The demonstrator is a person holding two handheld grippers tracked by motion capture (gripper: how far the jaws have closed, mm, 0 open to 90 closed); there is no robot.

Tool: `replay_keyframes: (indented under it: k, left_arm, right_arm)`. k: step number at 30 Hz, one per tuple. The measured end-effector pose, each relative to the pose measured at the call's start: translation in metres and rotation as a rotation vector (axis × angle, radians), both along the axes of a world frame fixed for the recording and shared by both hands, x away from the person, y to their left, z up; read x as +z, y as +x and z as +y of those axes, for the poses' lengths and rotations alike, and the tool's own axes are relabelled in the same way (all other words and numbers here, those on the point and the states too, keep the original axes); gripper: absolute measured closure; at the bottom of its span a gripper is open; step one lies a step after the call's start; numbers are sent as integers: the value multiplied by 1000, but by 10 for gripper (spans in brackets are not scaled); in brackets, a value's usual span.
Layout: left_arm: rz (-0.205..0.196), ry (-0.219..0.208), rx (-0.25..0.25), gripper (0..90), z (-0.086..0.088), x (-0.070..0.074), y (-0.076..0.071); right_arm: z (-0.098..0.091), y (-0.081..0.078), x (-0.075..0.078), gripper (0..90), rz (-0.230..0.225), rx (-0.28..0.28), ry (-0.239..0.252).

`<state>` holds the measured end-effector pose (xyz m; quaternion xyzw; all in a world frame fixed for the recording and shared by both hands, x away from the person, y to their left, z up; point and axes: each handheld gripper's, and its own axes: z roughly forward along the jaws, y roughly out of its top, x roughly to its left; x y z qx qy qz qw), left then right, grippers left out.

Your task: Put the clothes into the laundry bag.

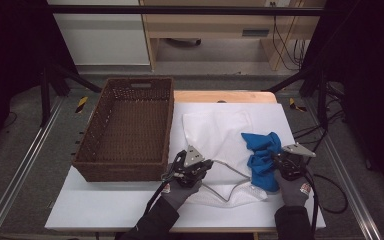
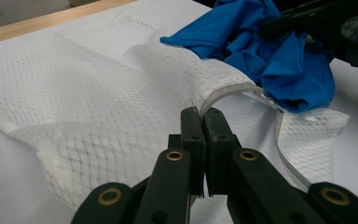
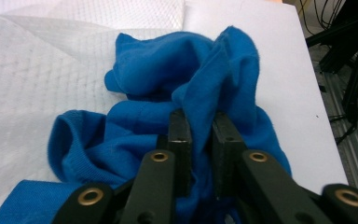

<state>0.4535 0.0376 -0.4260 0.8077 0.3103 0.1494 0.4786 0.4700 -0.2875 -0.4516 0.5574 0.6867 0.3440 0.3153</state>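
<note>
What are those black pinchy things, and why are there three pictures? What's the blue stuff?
A person sits at a white table with a pinching tool in each hand. Each tool has two black jaws that close like tongs. The high view looks down from above. The other two pictures come from little cameras riding on the tools. The left gripper is shut on the stiff rim of a white mesh bag, like a laundry bag. The right gripper is shut on a crumpled blue cloth that lies partly on the bag. A brown woven basket sits on the left side of the table, with nothing inside it.
</note>
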Motion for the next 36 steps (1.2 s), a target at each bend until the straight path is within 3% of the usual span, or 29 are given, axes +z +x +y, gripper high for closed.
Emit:
replay_keyframes:
  k: [4,9,16,21,25,32,36]
  left_arm:
    - [3,0,-3,882,-1,2,0]
    - [19,-1,5,882,-3,4,1]
    - [43,8,15,882,-7,6,3]
    - [61,4,20,882,-7,6,6]
    - [62,4,25,883,-8,7,6]
    - [38,-8,25,888,-7,9,4]
    - [23,-3,5,889,-9,9,-2]
  right_arm:
    - [-2,-21,16,828,-84,55,54]
    - [4,-56,43,826,-194,201,119]
    - [36,-81,52,826,-229,368,129]
    - [70,-85,45,823,-195,491,121]
    - [102,-82,27,820,-121,583,87]
    - [129,-64,-2,806,-10,614,65]
    - [143,-53,-17,793,42,591,35]
